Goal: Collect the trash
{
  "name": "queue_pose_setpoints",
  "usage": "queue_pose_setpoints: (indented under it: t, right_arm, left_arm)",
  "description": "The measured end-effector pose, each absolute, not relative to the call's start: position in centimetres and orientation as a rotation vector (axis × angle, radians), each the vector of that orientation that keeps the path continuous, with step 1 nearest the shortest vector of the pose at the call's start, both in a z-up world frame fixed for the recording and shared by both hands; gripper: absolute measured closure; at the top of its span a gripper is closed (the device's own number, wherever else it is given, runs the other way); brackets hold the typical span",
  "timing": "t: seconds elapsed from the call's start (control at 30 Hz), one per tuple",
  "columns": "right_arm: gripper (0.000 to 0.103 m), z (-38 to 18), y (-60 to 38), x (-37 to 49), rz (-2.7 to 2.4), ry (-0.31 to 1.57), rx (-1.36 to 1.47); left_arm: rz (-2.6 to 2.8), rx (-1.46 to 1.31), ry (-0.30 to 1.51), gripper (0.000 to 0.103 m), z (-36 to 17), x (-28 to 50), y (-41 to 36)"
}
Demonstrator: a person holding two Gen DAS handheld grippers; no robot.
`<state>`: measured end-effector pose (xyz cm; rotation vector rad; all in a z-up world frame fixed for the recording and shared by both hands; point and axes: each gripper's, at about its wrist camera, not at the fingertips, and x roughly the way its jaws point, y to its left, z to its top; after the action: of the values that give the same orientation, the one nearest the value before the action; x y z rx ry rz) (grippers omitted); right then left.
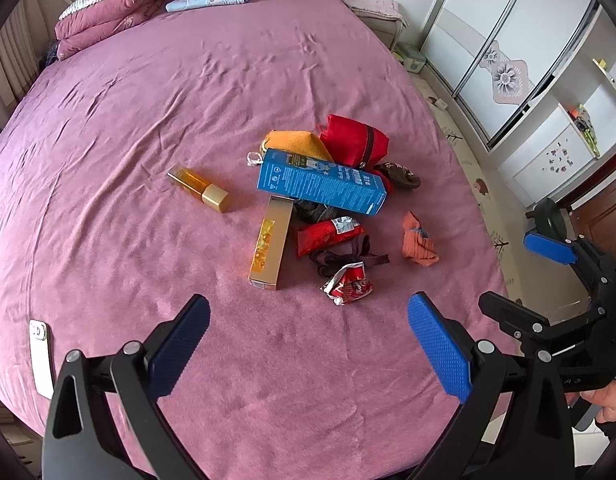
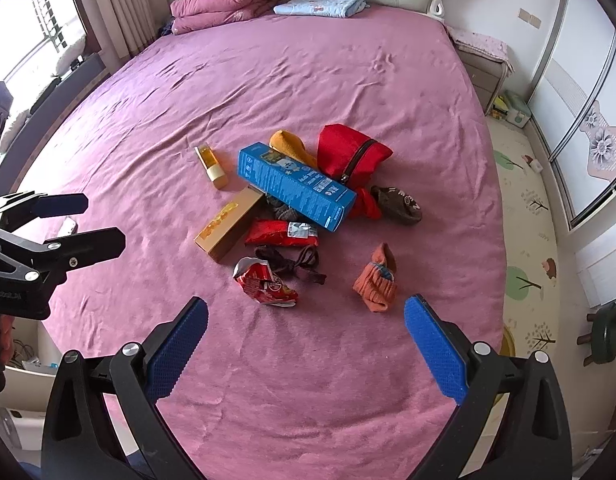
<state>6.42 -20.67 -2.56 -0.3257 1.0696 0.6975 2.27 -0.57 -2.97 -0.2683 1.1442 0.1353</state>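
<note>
Crumpled red wrapper (image 2: 265,284) nearest; flattened red packet (image 2: 281,234) behind; blue box (image 2: 293,186), perhaps empty, atop pile.

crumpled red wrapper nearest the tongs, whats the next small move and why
Probably ease the right tongs forward and down over the crumpled wrapper. Both tongs are open and empty, and this wrapper lies alone on the bedspread, the nearest piece, just ahead.

Long blue cardboard box (image 2: 295,185): white print too small to read. Crumpled red foil wrapper (image 2: 266,282): lettering illegible.
</note>
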Motion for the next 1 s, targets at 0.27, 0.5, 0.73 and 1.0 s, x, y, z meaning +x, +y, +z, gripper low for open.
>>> queue_pose_setpoints:
  t: [0.27,0.5,0.73,1.0]
  right_arm:
    - [0.009,-3.8,-20.0,7.2,0.699,1.104,-0.314]
    - [0.009,-5.4,-19.0,7.6,0.723,1.134,-0.318]
    - [0.009,-8.0,-18.0,8.3,0.728,1.183,-0.326]
    - [0.009,-10.7,-16.7,8.8,0.74,1.224,-0.329]
  left_arm:
    - [0.137,-0.257,1.179,0.004,-4.5,3.5,-0.1]
    - [0.133,-0.299,1.214,0.004,-6.6,4.7,0.7]
    - [0.14,-0.317,1.26,0.004,-9.4,6.2,1.5]
    - [0.13,-0.315,1.318,0.004,-13.3,8.1,2.5]
